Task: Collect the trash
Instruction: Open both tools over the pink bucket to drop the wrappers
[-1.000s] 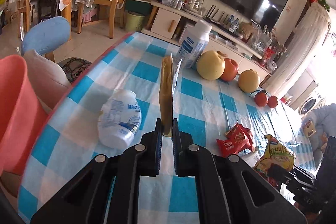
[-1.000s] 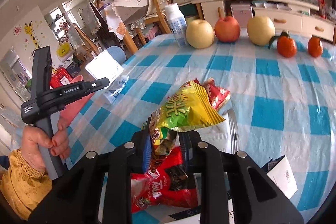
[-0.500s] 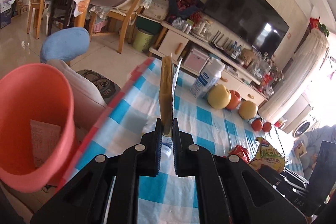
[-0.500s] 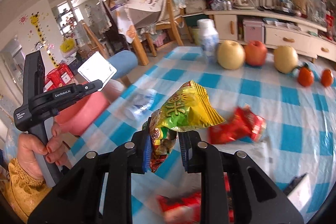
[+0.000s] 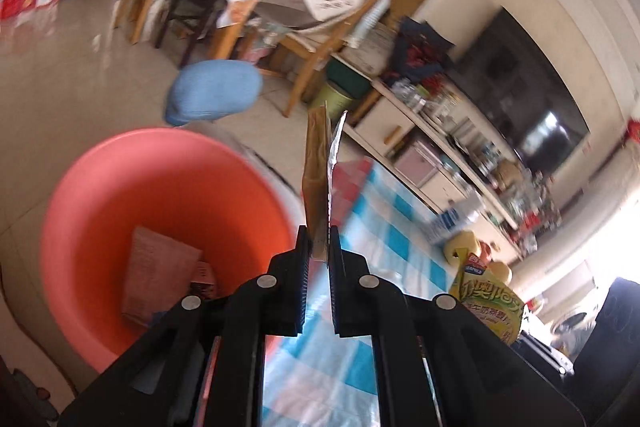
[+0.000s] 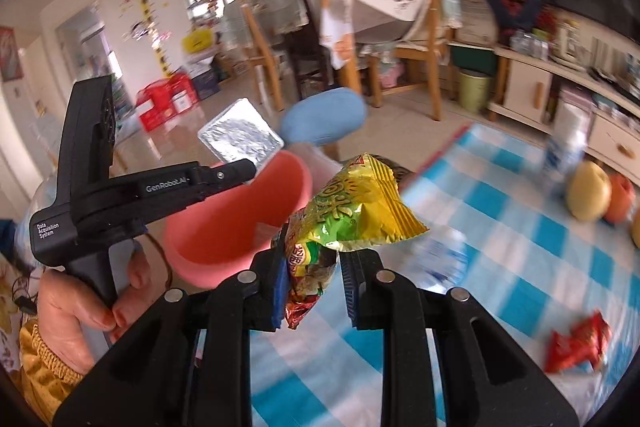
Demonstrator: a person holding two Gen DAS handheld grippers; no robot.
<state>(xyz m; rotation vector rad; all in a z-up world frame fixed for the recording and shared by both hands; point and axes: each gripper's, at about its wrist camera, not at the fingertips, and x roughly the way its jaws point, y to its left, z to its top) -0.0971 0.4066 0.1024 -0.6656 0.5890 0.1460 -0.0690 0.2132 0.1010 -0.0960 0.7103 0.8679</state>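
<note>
both grippers swung off table toward pink bin (image 5: 120,195) since second ago; trash nearly at drop spot. left gripper (image 5: 319,247) clenched on flat foil packet (image 5: 318,179), bin at 9 o'clock of it, just beside. right gripper (image 6: 312,267) clenched on yellow snack bag (image 6: 352,215), bin (image 6: 240,223) at 10 o'clock, near. red wrapper (image 6: 576,343) left on table.

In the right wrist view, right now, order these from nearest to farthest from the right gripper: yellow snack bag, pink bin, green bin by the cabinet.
1. yellow snack bag, clamped in the right gripper.
2. pink bin, just beyond, left.
3. green bin, far back, on the floor.
</note>
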